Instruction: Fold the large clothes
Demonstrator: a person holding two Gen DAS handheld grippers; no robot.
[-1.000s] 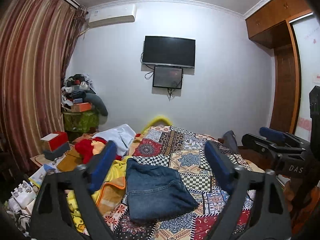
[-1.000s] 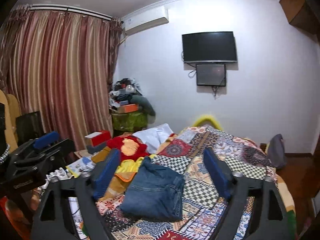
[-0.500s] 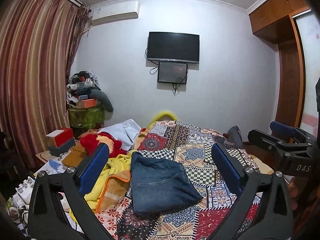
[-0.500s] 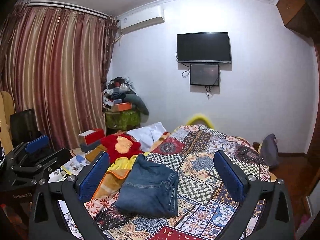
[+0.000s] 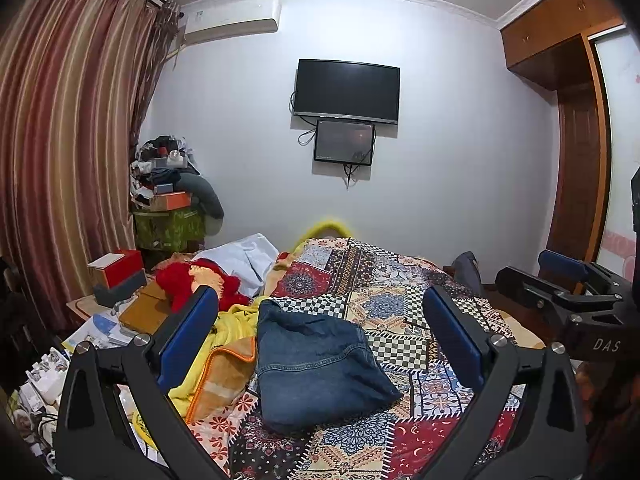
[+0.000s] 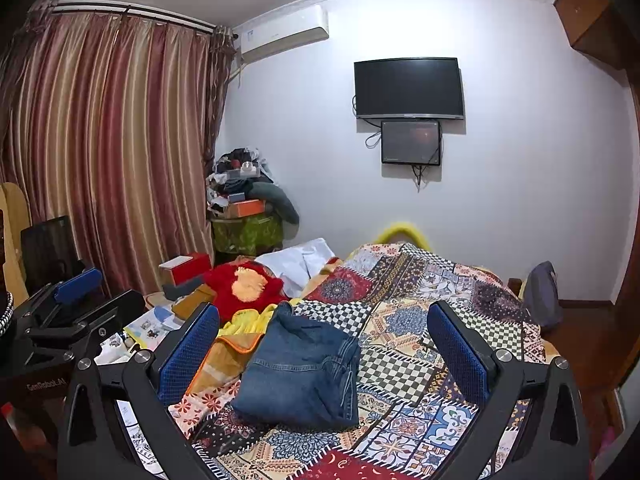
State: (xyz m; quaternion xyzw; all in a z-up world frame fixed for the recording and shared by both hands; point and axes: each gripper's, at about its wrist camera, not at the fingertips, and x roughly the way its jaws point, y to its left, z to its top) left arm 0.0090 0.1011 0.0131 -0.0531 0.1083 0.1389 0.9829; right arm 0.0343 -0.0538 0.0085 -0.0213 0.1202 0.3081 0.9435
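With both tongs spread wide and empty: folded jeans lying ahead between them, heavy, stiff denim; best pinched at thick seamed edges.

Both grippers have black plastic arms, silver screws and blue textured pads; white lettering, possibly "DAS", marks one.

A lived-in bedroom in a home.

A bed under a colourful patchwork-print cover fills the room, with striped red-and-gold curtains, a white wall-mounted air conditioner, a black flat-screen television on the white wall, a brown wooden wardrobe and a cluttered corner pile of household items.
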